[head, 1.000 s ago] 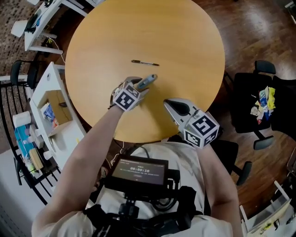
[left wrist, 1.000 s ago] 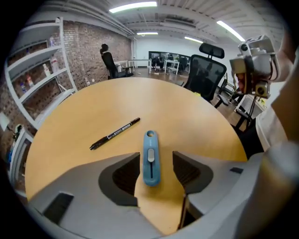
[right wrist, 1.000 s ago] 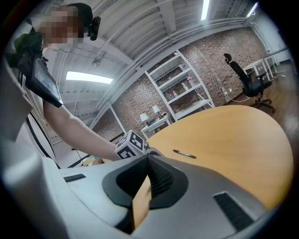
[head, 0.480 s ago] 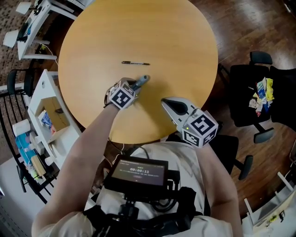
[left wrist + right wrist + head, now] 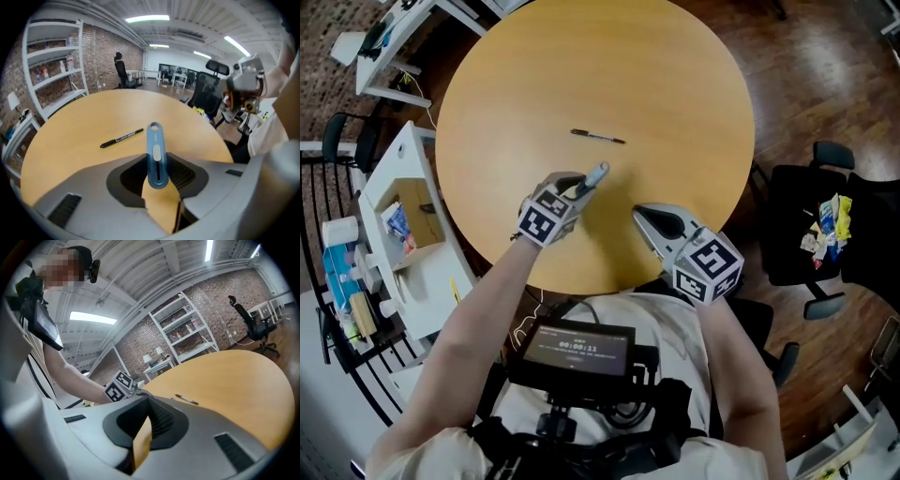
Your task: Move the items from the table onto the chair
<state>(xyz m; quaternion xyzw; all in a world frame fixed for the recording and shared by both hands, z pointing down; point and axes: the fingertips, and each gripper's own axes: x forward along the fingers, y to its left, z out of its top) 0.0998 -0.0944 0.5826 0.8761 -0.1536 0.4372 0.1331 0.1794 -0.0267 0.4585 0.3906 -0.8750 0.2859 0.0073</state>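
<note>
While the L tongs [image 5: 579,187] have just been closing, a blue box cutter [image 5: 155,150] sits btwn their pads and is pinched there by its near end. Its slider faces the camera and its holed end sticks out past the tips toward the middle of the table [image 5: 656,75]. Head view puts that grip over the near-left part of the round wooden top, w/ the person's forearm running up to it from below. A black pen [image 5: 598,138] lies flat on the table just beyond the cutter, apart from it and roughly crosswise to it. R tongs [image 5: 649,217] hover over the near edge of the table, just right of the L ones, jaws drawn together w/ nothing btwn them; their own view shows only a thin sliver of table colour below the tips. Off the table's right side stands a black office chair [image 5: 789,202], and a small heap of packets [image 5: 827,220] lies on its seat. Whether the cutter is clear of the table top, can't tell.
</note>
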